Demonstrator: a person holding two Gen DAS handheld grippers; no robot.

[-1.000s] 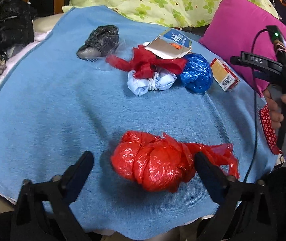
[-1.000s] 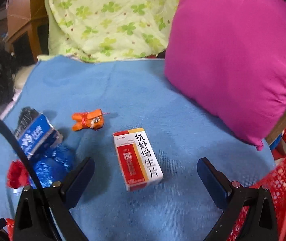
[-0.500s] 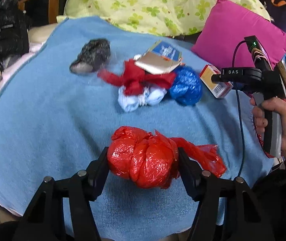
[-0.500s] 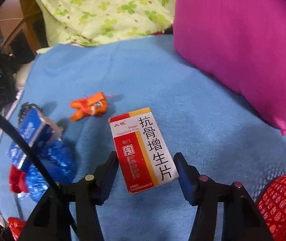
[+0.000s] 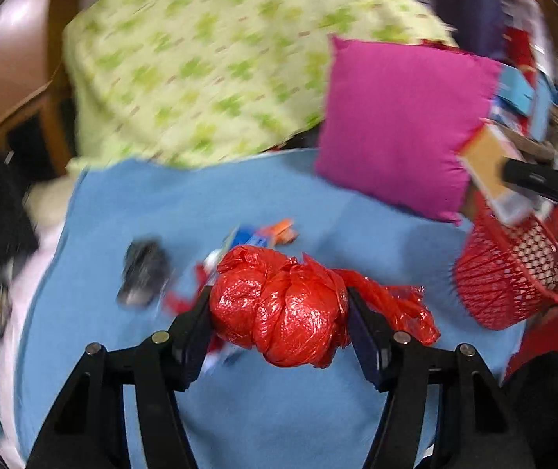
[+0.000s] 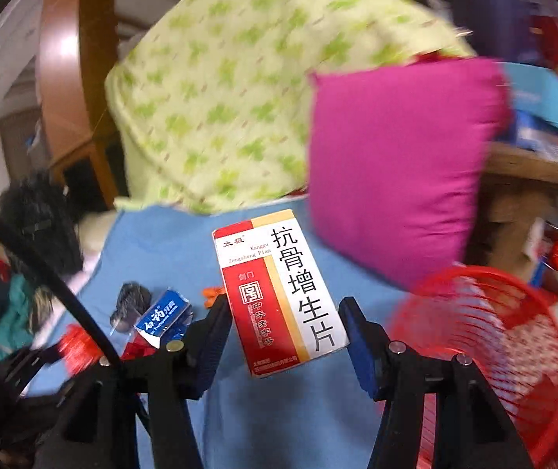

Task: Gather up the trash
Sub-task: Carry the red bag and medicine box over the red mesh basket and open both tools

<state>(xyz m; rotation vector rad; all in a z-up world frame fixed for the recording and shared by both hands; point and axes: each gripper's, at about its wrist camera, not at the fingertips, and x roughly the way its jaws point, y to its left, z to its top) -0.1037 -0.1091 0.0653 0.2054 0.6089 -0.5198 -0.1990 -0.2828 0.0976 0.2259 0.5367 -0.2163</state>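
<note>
- Blue blanket (image 5: 279, 203) on bed: bare stretch at centre and near edge; pink pillow (image 5: 400, 125) at far right.
- Left gripper (image 5: 279, 312): jaws clamped on red bag bundle (image 5: 282, 308), lifted above blanket.
- Right gripper (image 6: 282, 324): jaws holding medicine box (image 6: 279, 293), raised.
- Red basket (image 6: 486, 332): just right, off blanket edge.
- Loose trash (image 6: 153, 312): left-centre.

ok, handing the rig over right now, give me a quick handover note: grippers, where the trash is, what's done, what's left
Left gripper: shut on the red bag bundle, lifted off the blue blanket.
Right gripper: shut on the medicine box, lifted.
Red basket: to the right, past the blanket's edge; contents not visible.
Done: both items gripped and raised.
Left: drop both in the basket, then collect the blue toothpaste box, orange wrapper, dark wad and other scraps.
</note>
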